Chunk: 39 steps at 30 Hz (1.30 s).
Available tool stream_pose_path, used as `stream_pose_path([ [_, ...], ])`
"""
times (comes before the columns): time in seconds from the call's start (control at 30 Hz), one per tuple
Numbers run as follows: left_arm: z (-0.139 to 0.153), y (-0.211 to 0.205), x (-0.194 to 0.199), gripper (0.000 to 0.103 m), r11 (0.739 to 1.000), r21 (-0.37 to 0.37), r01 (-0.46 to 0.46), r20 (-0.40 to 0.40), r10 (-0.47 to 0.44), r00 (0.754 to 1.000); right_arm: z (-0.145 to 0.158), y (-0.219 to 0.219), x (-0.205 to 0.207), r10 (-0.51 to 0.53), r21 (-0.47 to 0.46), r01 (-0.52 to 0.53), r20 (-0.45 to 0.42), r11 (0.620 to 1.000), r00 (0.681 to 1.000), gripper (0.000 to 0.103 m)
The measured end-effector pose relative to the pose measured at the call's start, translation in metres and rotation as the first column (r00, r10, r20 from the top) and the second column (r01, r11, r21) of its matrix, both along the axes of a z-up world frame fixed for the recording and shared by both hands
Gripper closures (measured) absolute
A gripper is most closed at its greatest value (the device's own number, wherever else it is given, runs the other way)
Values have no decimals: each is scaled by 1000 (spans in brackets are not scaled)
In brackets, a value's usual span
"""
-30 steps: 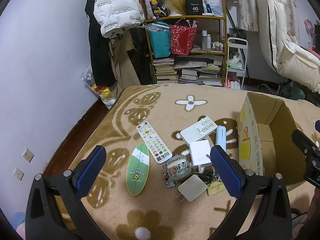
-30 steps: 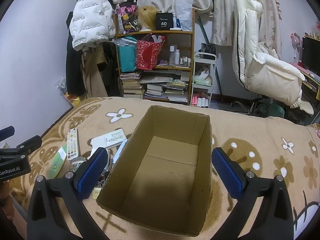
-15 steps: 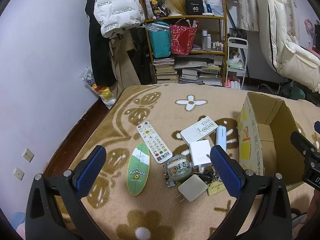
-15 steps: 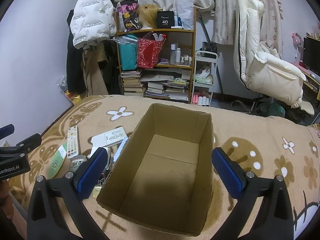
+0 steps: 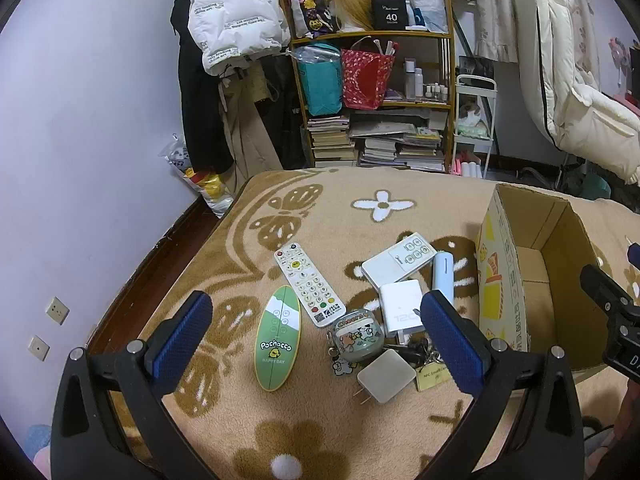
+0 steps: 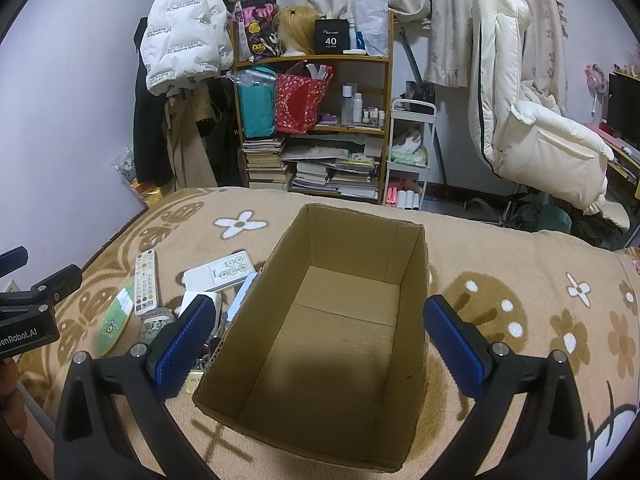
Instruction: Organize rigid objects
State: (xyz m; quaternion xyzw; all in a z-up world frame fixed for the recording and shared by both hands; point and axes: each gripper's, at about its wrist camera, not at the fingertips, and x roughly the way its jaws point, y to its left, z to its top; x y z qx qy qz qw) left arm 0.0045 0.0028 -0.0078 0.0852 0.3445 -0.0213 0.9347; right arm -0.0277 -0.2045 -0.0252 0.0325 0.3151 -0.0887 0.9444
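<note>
Overhead, gaping left tongs (image 5: 320, 328) above the remote (image 5: 309, 289).

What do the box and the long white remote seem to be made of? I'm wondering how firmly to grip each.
Box: plain brown cardboard, matte, with fold creases on its floor and raw-cut rims; likely dents easily. Remote: probably hard plastic, smooth white shell with rows of small buttons, which may be rubber.
</note>
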Motion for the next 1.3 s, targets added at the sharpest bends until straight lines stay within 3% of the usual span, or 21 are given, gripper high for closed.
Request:
stream_pose_path([
  [0.77, -2, -1, 0, 0, 1000, 9, -4, -11, 4, 1000, 2, 0, 1, 0, 2, 0, -5, 1000, 1000, 0],
  [1.07, -10, 4, 15, 0, 999, 2, -40, -67, 40, 997, -10, -7, 8, -16, 43, 18, -44, 999, 999, 0],
  [1.3, -20, 7, 36, 0, 997, 14, -78, -105, 80, 991, -10, -23, 26, -39, 18, 41, -92, 999, 995, 0],
])
